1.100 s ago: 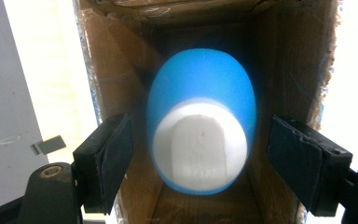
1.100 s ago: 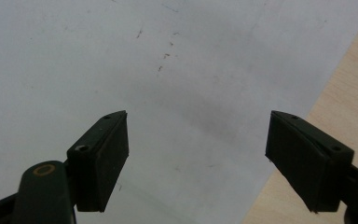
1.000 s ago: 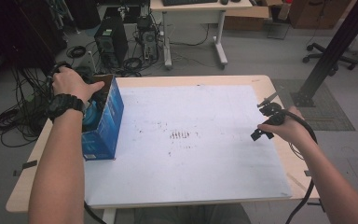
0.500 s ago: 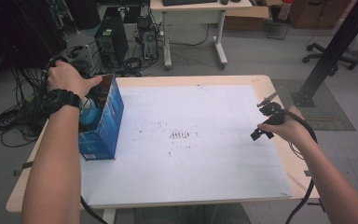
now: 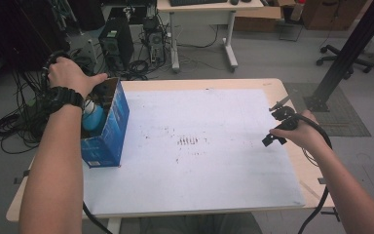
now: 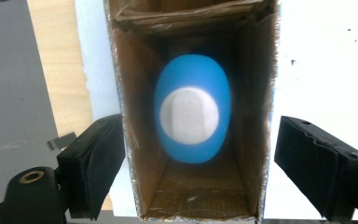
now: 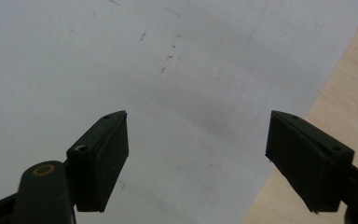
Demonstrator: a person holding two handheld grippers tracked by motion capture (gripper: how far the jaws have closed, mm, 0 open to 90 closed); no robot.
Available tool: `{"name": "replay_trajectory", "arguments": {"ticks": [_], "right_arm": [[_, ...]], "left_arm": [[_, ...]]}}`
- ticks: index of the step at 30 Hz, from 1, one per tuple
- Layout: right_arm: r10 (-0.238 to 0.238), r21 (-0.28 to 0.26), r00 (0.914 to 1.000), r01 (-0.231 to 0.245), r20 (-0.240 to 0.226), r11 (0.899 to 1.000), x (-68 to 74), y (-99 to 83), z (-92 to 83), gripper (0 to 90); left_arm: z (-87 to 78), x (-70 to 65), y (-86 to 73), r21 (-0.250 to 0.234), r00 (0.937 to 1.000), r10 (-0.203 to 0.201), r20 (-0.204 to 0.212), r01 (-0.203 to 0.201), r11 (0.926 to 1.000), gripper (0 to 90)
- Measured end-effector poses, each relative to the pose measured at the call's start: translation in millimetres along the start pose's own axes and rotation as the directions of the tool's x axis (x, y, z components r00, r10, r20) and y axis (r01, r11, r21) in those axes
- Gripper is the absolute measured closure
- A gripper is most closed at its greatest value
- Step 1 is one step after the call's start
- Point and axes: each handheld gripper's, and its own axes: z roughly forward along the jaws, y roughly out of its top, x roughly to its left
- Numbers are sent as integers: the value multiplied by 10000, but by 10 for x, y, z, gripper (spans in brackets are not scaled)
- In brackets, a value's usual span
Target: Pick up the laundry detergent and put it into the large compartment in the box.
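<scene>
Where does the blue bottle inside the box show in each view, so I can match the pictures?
High view: blue bottle at left, inside the open blue box.
Left gripper view: centre, white cap facing the camera, down in the box.
Right gripper view: not in it.
Shared landmark: the white table mat.

1. Blue box (image 5: 108,127) stands at the desk's (image 5: 292,161) left edge; it's the one obstacle on the top.
2. Box mouth is open upward, a blue bottle (image 6: 192,115) takes up the middle, with narrow gaps at the walls.
3. The white sheet (image 5: 199,146) from the middle to the right is bare, free passage.
</scene>
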Motion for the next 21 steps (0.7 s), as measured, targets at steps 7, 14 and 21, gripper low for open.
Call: {"name": "replay_trajectory", "arguments": {"ticks": [7,14,21], "right_arm": [[3,-21,10000,-3,-9,10000,-7,-5,-13,210],[3,-31,10000,-3,-19,10000,-5,-11,-20,210],[-1,-43,10000,1,-19,10000,-5,-13,-25,210]], "left_arm": [[-88,-31,10,-157,10000,36,-74,-37,9999,151],[-165,-85,19,-300,9999,101,-74,-103,9995,146],[-200,-171,26,-436,9996,284,-27,-285,9986,149]]}}
